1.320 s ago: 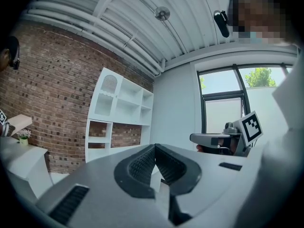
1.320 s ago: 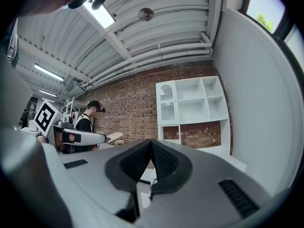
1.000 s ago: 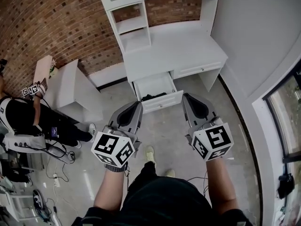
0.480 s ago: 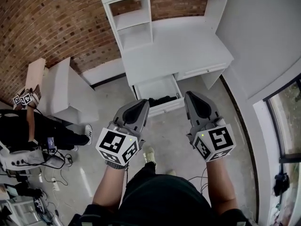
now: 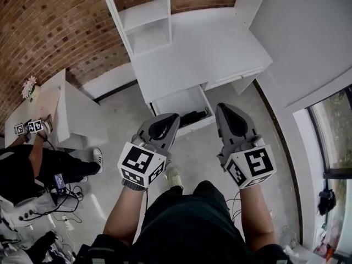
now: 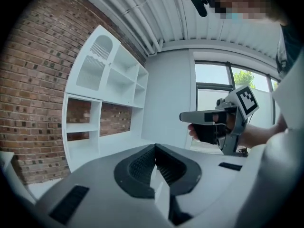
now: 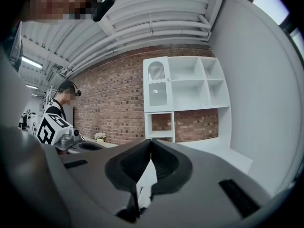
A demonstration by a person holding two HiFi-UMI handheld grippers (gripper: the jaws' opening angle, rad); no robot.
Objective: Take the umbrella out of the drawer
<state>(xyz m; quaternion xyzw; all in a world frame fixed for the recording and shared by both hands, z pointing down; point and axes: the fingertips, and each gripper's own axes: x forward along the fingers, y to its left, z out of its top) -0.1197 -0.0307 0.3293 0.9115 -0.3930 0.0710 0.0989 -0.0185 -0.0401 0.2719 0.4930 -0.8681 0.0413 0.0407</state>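
Note:
A black folded umbrella (image 5: pixel 193 116) lies in the open drawer (image 5: pixel 171 103) of the white desk (image 5: pixel 192 48), against the drawer's front right. My left gripper (image 5: pixel 172 116) is shut and empty; its tip overlaps the drawer's front edge in the head view, just left of the umbrella. The right gripper (image 5: pixel 223 106) hangs to the right of the drawer, jaws together and holding nothing. The left gripper view shows my left gripper (image 6: pixel 155 147) aimed at the shelves, with the right one (image 6: pixel 209 118) beside it. From the right gripper (image 7: pixel 151 141) I see shelves and brick wall, no drawer.
A low white cabinet (image 5: pixel 74 114) with a small flower pot (image 5: pixel 28 87) stands to the left. Another person (image 5: pixel 33 164) sits there among cables on the floor. A white wall (image 5: pixel 308 37) and a window (image 5: pixel 335 142) close off the right side.
I have stepped nearer to the desk, and both grippers moved forward toward the open drawer. The left one dipped lower over the drawer front. Both stayed shut.

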